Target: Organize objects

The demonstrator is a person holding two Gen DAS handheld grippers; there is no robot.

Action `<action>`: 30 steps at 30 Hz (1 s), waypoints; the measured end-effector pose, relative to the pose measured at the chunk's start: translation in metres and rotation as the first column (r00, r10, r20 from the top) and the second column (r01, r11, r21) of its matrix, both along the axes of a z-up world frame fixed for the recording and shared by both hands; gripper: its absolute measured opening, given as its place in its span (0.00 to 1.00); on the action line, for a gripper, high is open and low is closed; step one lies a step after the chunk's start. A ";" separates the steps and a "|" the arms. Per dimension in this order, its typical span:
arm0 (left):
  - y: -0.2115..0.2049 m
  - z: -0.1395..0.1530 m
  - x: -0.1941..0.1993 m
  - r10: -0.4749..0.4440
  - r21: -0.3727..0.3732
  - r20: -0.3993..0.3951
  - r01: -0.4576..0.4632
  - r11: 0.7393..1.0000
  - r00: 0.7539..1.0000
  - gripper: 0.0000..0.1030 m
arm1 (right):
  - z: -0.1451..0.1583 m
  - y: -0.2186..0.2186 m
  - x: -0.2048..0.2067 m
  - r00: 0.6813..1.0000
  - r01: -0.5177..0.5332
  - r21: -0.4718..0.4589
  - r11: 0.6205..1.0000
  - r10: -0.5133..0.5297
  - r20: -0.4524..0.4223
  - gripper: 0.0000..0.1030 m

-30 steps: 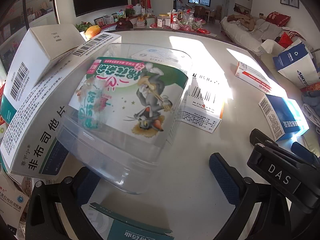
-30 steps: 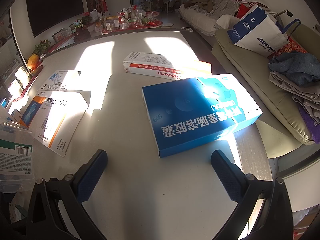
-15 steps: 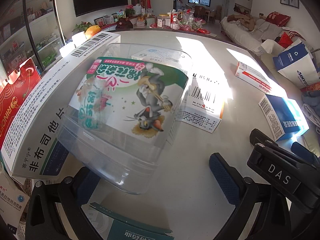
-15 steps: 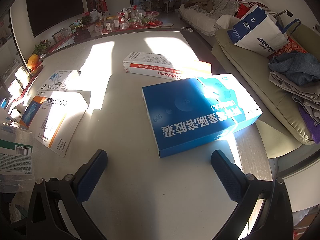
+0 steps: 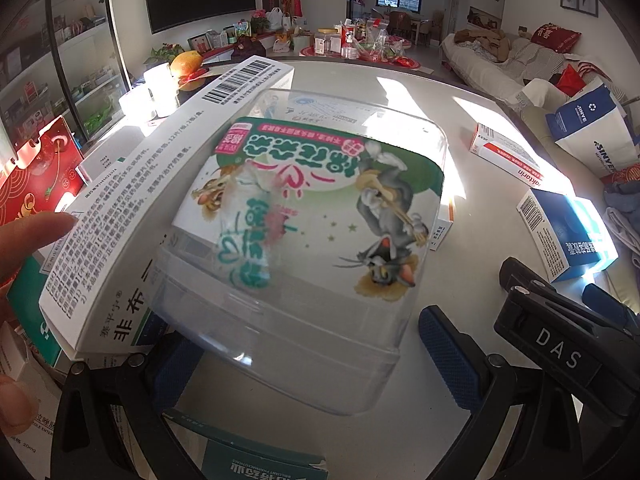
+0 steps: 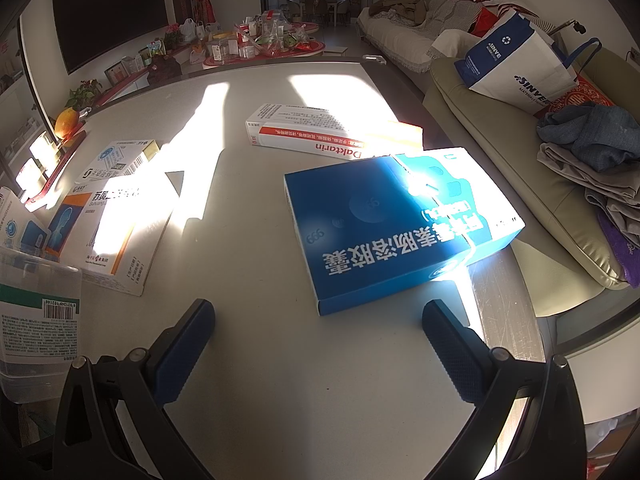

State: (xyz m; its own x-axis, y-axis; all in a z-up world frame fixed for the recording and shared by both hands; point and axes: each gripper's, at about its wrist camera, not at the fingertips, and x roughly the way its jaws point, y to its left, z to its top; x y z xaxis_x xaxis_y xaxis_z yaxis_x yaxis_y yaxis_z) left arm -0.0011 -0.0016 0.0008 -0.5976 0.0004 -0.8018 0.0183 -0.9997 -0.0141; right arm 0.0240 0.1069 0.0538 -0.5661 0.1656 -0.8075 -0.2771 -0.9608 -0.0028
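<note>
A clear plastic tub with a green cartoon-cat label lies tilted on the white table, in front of my open left gripper; its near end sits between the fingers, apart from the right finger. A long white medicine box leans against the tub's left side, and a bare hand touches it. My right gripper is open and empty just short of a blue medicine box. A white-and-red Daktarin box lies beyond it.
An orange-and-white box and a small white box lie at the left of the right wrist view. The tub's edge shows there too. A sofa with a shopping bag and clothes borders the table's right edge. A red box stands far left.
A white box at the far left was taken away, exposing the red box. The long white box has tipped up, and a bare hand has come in on it. Both grippers stayed still.
</note>
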 end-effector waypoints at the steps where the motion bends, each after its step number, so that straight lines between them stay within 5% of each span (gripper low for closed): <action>1: 0.000 0.000 0.000 0.000 0.000 0.000 0.000 1.000 1.000 1.00 | 0.000 0.000 0.000 1.000 0.000 0.000 1.000 0.000 0.000 1.00; 10: -0.001 0.006 0.018 0.076 -0.038 0.044 -0.074 0.997 0.996 1.00 | 0.000 0.000 0.000 1.000 0.000 0.000 1.000 0.000 0.000 1.00; 18: 0.019 0.074 0.086 0.156 -0.199 -0.152 -0.185 0.962 0.976 1.00 | 0.000 0.000 0.001 1.000 -0.003 -0.001 1.000 0.003 0.000 1.00; 24: 0.024 0.105 0.104 0.107 -0.245 -0.179 -0.150 0.958 0.978 1.00 | -0.001 0.000 0.000 1.000 -0.001 0.000 1.000 0.001 0.000 1.00; 27: 0.015 0.113 0.103 0.071 -0.185 -0.172 -0.103 0.977 0.983 1.00 | -0.002 0.000 0.000 1.000 -0.001 0.000 1.000 0.001 0.000 1.00; 30: -0.011 0.116 0.098 0.002 -0.001 -0.158 -0.002 1.000 0.987 1.00 | -0.002 0.001 0.000 1.000 -0.001 0.000 1.000 0.001 0.000 1.00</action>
